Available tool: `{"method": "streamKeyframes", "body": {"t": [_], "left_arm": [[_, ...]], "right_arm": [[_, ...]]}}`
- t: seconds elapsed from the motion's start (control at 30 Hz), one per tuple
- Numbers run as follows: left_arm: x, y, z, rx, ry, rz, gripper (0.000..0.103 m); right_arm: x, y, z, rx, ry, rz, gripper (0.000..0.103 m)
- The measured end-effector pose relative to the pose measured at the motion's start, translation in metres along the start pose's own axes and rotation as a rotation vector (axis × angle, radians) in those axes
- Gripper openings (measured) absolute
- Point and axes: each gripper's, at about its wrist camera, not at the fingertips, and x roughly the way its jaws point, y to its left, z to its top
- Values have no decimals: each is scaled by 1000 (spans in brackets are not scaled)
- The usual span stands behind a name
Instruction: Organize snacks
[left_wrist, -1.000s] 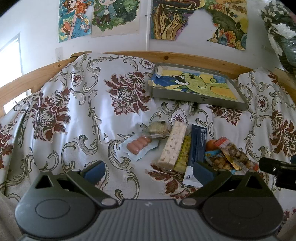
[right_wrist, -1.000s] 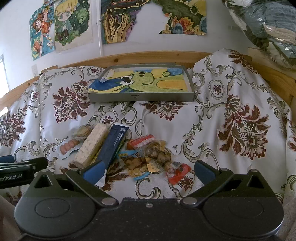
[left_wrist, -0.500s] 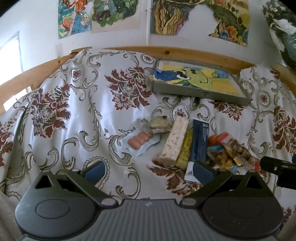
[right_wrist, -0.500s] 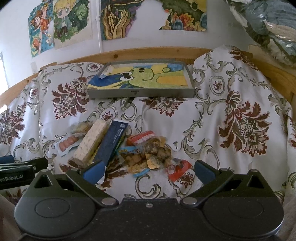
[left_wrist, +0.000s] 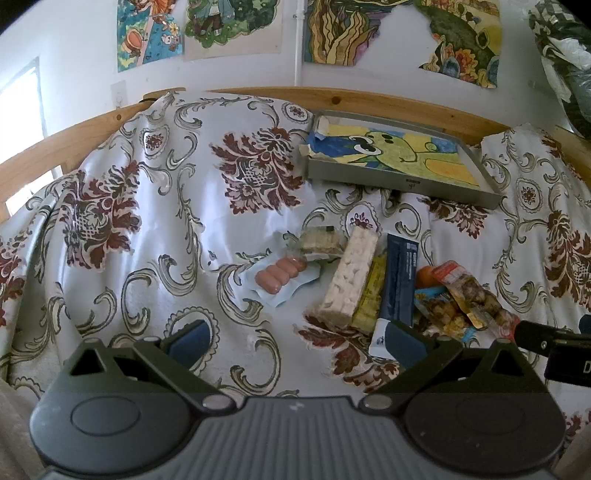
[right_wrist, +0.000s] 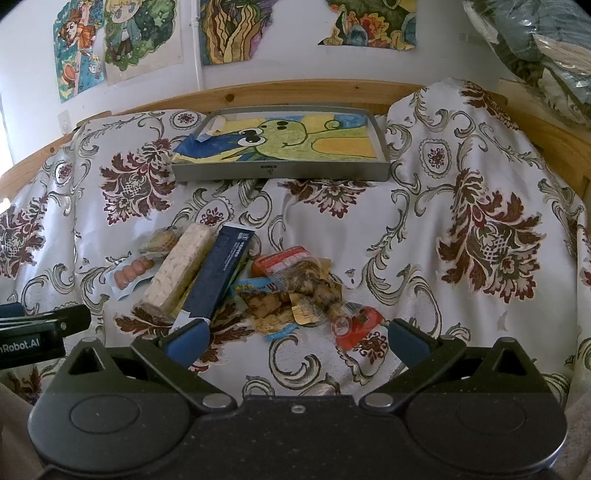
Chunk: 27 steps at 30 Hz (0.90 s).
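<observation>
Ahead of both tools, glossy white cloth (left_wrist: 155, 236) with maroon florals, draped over a wooden frame (right_wrist: 332, 90); drawings (right_wrist: 122, 40) taped to the wall beyond. Left gripper (left_wrist: 295, 338) spread wide, empty, above bare cloth. Just ahead and right of it: sausage pack (left_wrist: 282, 275), pale ribbed wafer block (left_wrist: 349, 277), flat navy box (left_wrist: 400, 278), crinkly nut packets (right_wrist: 295, 288), all touching in a heap. Right gripper (right_wrist: 295, 338) likewise parted, empty, red packet (right_wrist: 354, 325) between its fingers. Farther ahead, grey rectangular tray (right_wrist: 280, 171), lined with a frog picture.
</observation>
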Motion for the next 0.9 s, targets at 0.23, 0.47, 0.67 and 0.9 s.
{"method": "streamKeyframes", "body": {"t": [0.23, 0.47, 0.67, 0.9], "left_arm": [[0, 0, 0, -1, 0, -1, 103], [0, 0, 0, -9, 3, -1, 103], [0, 0, 0, -10, 3, -1, 103], [0, 0, 0, -10, 3, -1, 103]], "right_arm": [[1, 0, 0, -1, 3, -2, 102], [1, 1, 0, -2, 5, -3, 102], [1, 1, 0, -2, 5, -4, 102], [1, 1, 0, -3, 6, -5, 102]]}}
